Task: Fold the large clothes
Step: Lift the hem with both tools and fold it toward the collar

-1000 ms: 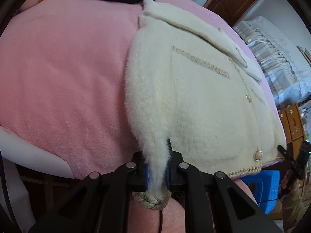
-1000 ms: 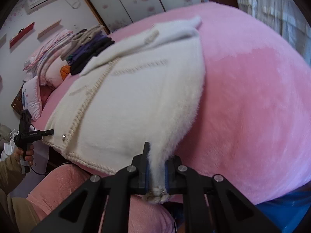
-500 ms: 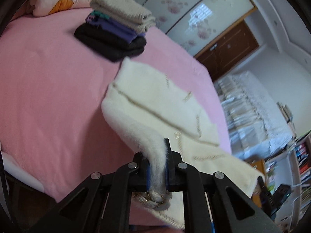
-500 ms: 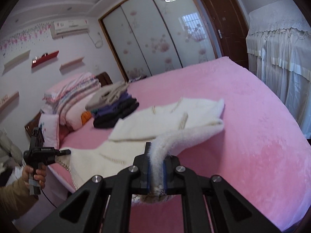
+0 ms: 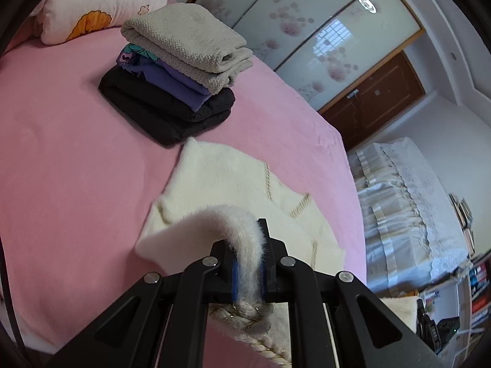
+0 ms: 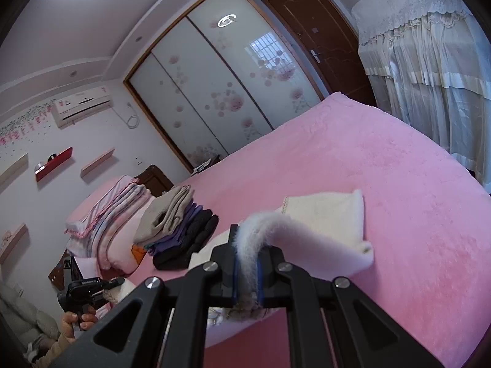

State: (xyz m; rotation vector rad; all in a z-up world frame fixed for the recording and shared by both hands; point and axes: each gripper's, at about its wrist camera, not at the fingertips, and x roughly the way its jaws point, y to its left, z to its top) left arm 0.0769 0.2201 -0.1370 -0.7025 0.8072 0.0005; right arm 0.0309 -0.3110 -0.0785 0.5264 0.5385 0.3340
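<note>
A fluffy cream cardigan [image 5: 221, 184] lies on the pink bed [image 5: 61, 168], its collar end toward the folded stack. My left gripper [image 5: 248, 273] is shut on one lower corner, and the braided hem hangs out behind its pads. My right gripper [image 6: 247, 279] is shut on the other lower corner of the cardigan [image 6: 325, 214]. Both corners are raised above the bed, so the lower half arcs up from the part still lying flat. In the right wrist view the left gripper [image 6: 118, 283] shows at the lower left, held by a hand [image 6: 72, 322].
A stack of folded clothes [image 5: 172, 86], beige on purple on black, sits just beyond the cardigan. Pillows and folded quilts [image 6: 107, 220] lie at the head of the bed. Sliding wardrobe doors [image 6: 214, 92], a brown door [image 6: 322, 30] and lace-covered furniture [image 5: 408, 214] surround the bed.
Both grippers have risen from the bed's near edge and moved forward, lifting the cardigan's hem off the edge. The lower half now arches over the upper half.
</note>
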